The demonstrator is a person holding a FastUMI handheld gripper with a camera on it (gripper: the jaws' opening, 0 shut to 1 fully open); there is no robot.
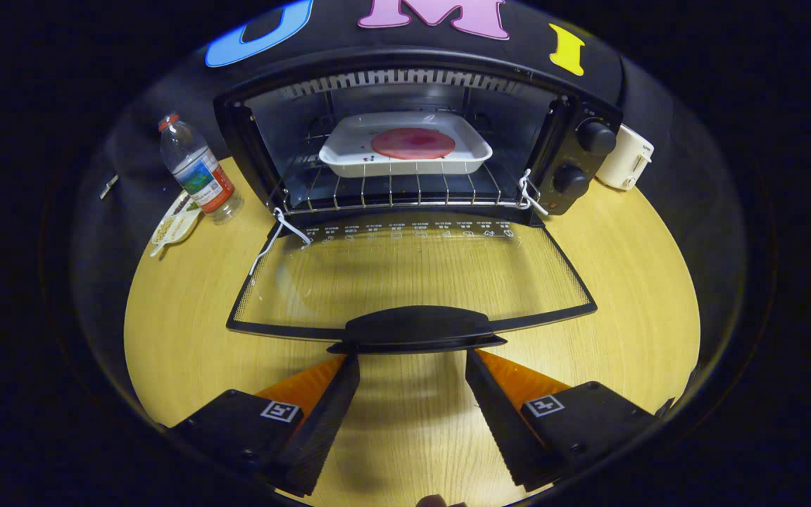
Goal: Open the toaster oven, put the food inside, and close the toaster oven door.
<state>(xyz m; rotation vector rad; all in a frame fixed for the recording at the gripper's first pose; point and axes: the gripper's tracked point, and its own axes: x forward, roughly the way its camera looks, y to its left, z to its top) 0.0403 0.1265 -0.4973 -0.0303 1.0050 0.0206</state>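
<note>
One toaster oven stood far across the table, its one glass door dropped flat toward the gripper. One white tray with the food sat inside on the rack. The door handle, long axis left-right, lay just ahead of the spread, empty fingers.

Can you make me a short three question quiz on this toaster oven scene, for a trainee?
1. True or false: the toaster oven door is shut.
2. Where is the white tray with the pink food?
A. on the table
B. on the oven rack
C. between the fingers
3. Fill in: just ahead of the gripper, whose fingers are apart and hold nothing, is the door's ______.

Key:
1. False; it lies folded down, open.
2. B
3. handle
</note>
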